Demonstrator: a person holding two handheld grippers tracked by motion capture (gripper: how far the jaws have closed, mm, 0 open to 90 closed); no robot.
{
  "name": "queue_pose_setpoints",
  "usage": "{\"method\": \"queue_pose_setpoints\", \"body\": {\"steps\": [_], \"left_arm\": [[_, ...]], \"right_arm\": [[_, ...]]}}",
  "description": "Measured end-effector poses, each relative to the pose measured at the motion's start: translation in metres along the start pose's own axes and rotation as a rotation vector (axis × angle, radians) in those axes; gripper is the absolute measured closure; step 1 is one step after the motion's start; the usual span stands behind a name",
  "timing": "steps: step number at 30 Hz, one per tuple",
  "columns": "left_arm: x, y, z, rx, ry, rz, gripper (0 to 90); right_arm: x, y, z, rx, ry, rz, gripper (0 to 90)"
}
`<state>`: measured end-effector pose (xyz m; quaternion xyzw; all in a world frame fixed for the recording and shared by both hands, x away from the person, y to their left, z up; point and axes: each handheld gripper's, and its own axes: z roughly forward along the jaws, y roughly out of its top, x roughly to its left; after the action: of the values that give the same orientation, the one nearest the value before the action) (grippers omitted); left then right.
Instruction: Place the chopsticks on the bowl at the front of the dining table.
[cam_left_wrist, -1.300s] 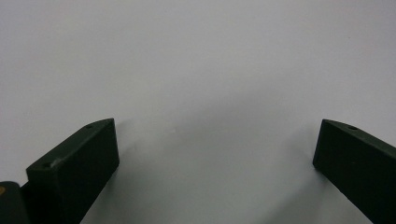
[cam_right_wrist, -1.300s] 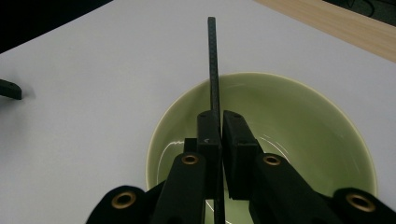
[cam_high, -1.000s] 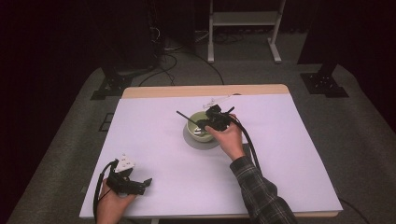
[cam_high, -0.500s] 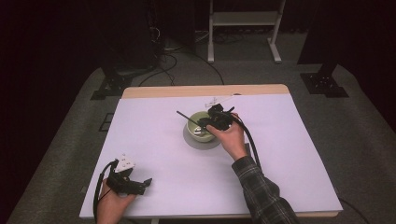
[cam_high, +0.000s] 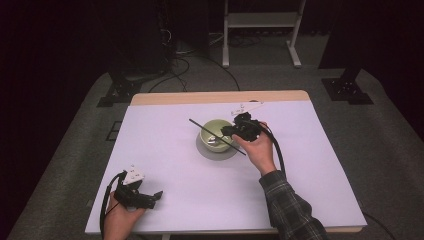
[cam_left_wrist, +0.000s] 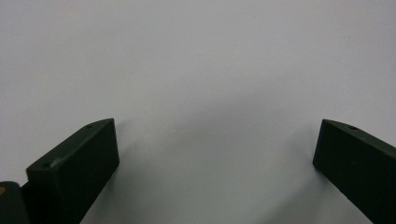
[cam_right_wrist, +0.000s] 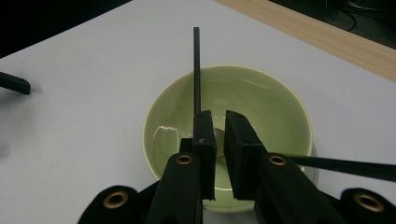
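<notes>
Overhead, the right tool, nearly together, holds a black stick above the green bowl.

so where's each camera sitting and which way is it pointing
High view: above the person's side, looking forward and down on the white table; shows both hands, the left gripper, the right gripper over the green bowl, and a plaid sleeve.
Left gripper view: rides the left gripper, looking down at bare table between wide-apart jaws.
Right gripper view: rides the right gripper, looking into the bowl past a black stick beside its near-closed jaws.
Shared: high and right gripper views both show bowl and stick.
</notes>
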<state>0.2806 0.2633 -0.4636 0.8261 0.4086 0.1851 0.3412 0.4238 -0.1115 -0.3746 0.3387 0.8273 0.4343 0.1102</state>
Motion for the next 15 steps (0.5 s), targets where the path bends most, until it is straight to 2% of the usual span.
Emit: {"method": "queue_pose_setpoints", "body": {"steps": [15], "left_arm": [[0.000, 0.000, 0.000, 0.001, 0.002, 0.005, 0.0]], "right_arm": [[-0.015, -0.022, -0.031, -0.008, -0.033, 0.010, 82.8]]}}
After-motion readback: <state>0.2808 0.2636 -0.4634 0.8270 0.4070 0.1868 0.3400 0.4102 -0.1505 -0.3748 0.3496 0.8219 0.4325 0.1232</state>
